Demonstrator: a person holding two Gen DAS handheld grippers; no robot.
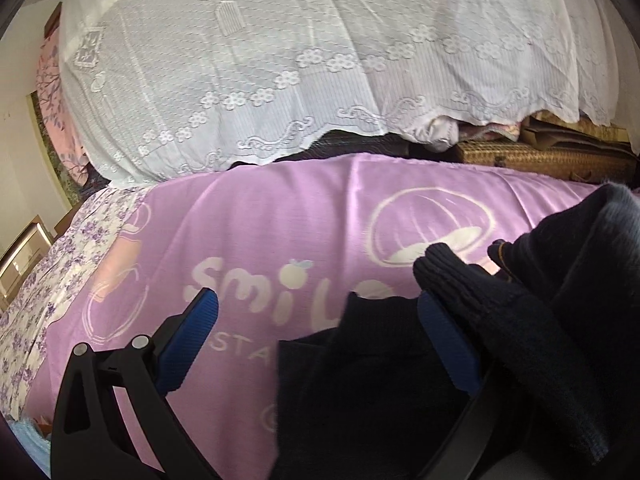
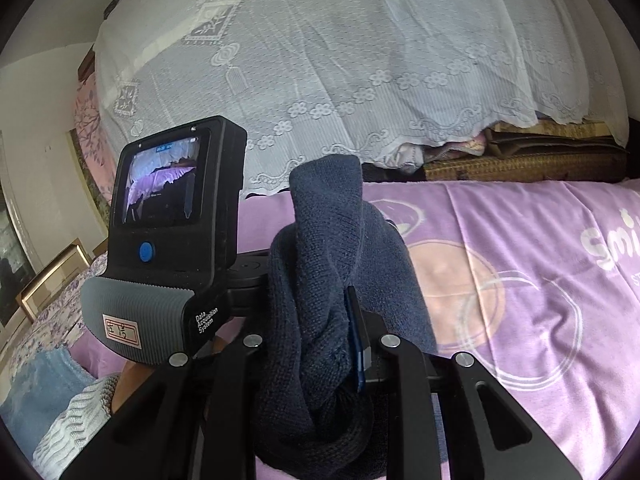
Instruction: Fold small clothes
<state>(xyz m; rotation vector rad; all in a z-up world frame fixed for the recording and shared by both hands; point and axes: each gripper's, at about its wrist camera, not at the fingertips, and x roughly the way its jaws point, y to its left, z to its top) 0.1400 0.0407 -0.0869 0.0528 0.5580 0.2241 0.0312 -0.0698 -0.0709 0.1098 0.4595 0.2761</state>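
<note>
A dark navy knitted garment (image 2: 320, 280), small and woolly with a ribbed cuff, is bunched in the right gripper (image 2: 356, 344), whose jaws are drawn close together with the knit pinched between them; a sliver of one blue pad shows at the edge of the cloth, and the fabric stands up in a crumpled column above the jaws and sags below them. In the left wrist view the left gripper (image 1: 316, 320) stands wide apart, its blue ribbed pads (image 1: 188, 344) holding nothing, though a flat dark part of the same garment (image 1: 360, 400) lies between and under them and the ribbed cuff drapes over the right-hand pad. The cloth rests partly on a lilac bedspread printed with white circles and the word "smile" (image 1: 280, 240), which covers the bed in front of a white lace cover (image 1: 320, 60) draped over a heap. Judged from this, the fold is at an early or middle stage: the garment is gathered rather than flat, no neat folded shape is visible, and smoothing and the folds themselves seem left to do. Whether other clothes already lie folded cannot be told.
</note>
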